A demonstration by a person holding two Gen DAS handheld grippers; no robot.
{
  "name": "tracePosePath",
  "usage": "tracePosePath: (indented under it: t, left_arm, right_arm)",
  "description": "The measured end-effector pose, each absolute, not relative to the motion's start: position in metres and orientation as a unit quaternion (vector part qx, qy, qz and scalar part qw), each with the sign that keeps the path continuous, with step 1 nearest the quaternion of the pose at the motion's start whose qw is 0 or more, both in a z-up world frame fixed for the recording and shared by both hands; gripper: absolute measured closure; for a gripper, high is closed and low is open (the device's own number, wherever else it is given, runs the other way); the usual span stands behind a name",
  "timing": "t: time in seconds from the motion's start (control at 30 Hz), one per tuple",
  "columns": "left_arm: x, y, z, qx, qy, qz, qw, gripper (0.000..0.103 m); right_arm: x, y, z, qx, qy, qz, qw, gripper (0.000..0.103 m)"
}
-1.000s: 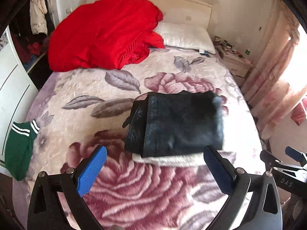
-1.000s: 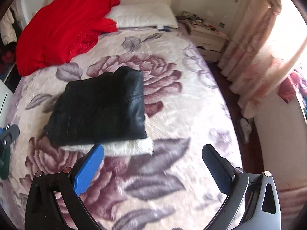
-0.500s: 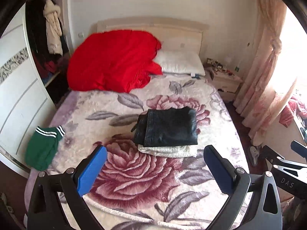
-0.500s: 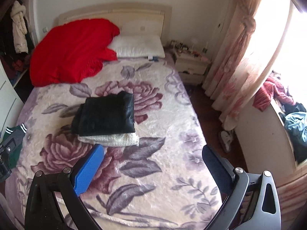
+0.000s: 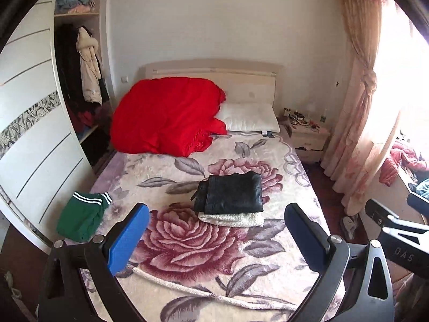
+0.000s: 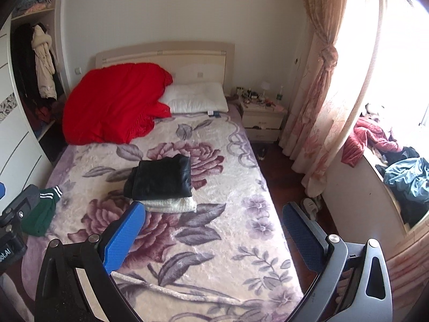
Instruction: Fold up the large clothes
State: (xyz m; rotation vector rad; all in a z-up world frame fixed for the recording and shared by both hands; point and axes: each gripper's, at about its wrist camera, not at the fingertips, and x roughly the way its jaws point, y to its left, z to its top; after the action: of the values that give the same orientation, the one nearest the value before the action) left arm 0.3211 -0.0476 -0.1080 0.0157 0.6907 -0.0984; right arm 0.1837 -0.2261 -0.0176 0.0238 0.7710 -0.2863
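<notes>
Black leathery garment [image 5: 232,193] lies folded square on fleecy cream lining [image 5: 233,219].

white fleece [image 5: 233,218] mostly hidden under black garment [image 5: 232,193], nightstand clutter [image 5: 301,116] too small to identify

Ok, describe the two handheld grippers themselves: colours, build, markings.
Both match: the left gripper and right gripper have black forked frames with silver pivot bolts and flat, textured blue pads. White lettering, partly legible, marks each body. No cables or sleeves show.
</notes>
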Motion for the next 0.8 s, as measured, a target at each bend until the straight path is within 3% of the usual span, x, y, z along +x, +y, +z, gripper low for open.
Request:
tracePosePath:
  t: [0.47,0.8]
  left_arm:
    - [0.278,-0.043,-0.073,0.005,0.367,-0.021,0.930,0.000]
    - [0.263,-0.046,-0.066,0.010,0.376,-0.009,0.927,0.000]
  right_arm:
    - [0.109,-0.214,0.059,0.008,0.363,-0.110,0.925,0.000]
    - [0.104,-0.209,0.077,-0.010,0.375,-0.088,0.923,0.000]
